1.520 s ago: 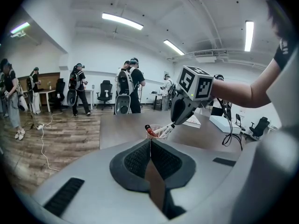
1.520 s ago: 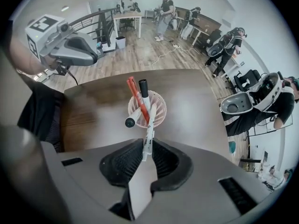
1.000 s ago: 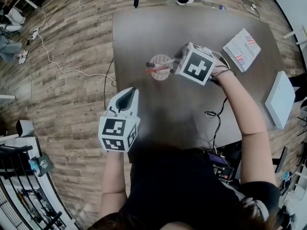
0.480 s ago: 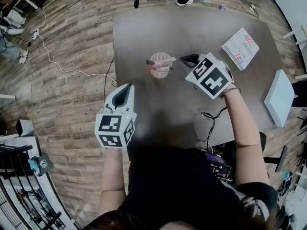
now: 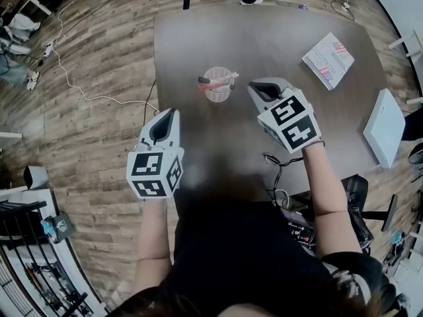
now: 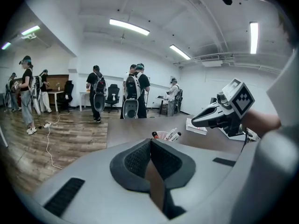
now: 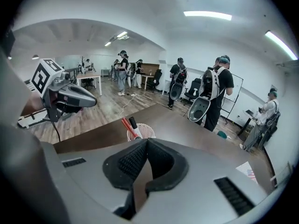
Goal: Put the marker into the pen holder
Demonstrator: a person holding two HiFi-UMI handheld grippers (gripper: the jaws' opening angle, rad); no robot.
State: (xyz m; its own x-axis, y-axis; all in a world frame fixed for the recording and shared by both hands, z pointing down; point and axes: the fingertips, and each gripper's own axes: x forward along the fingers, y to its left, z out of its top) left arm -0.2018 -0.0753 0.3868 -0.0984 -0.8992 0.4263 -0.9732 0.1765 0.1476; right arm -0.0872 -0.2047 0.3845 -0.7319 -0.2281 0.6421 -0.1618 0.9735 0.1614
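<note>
Head view: pen holder (image 5: 218,93) stands upright on the dark counter (image 5: 198,38), left of centre. Several markers (image 5: 213,82) sit in it, leaning, tips over the rim; one red, one black-capped, one pale. No marker lies loose on the counter in any view, so I cannot tell which of these is the task's own. Right hand-held gripper (image 5: 254,86) hovers just right of the pen holder, apart from it, tips pointing toward it. Right gripper view: jaws pressed together, nothing between them, pen holder in sight beyond the tips. Left hand-held gripper (image 5: 168,116) is held near the counter's left edge, below the pen holder and well apart from it. Left gripper view: jaws likewise together and empty. Booklet (image 5: 328,51) at the far right corner and cable (image 5: 272,160) at the near edge, neither touched. Judgement: the placing step looks complete, since the marker is in the pen holder and neither hand-held gripper carries anything. Nothing on the counter appears left to fetch. Next move, if any, calls for little: draw both hand-held grippers clear without knocking the light, open-weave pen holder, whose leaning markers could tip it if nudged at the rim.
</note>
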